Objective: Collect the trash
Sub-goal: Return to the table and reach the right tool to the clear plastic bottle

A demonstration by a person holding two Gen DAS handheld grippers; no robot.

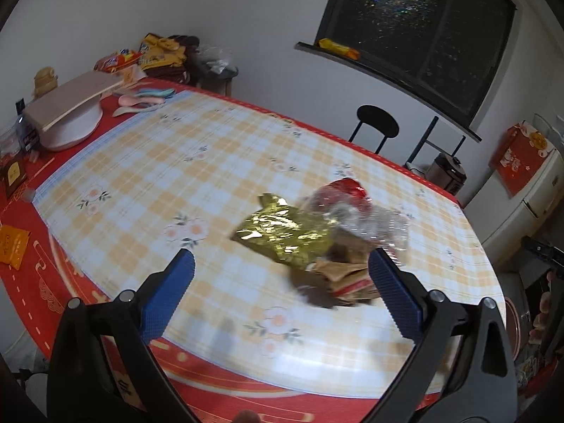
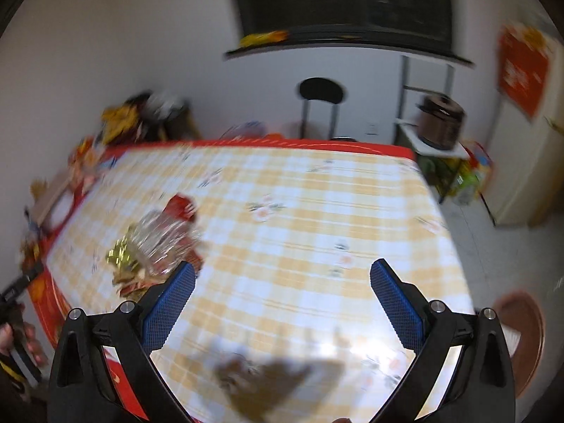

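Note:
A small heap of trash lies on the checked tablecloth: a crumpled gold foil wrapper, clear plastic film around a red piece, and brown paper scraps. My left gripper is open just short of the heap, and the brown scraps touch or pass behind its right fingertip. In the blurred right wrist view the same heap sits left of my right gripper, which is open and holds nothing. A blurred brown piece shows low between its fingers.
A white bowl under a board, spoons and snack packets crowd the table's far left. An orange packet lies on the red cloth. Beyond the table stand a black stool, a cooker and a red box.

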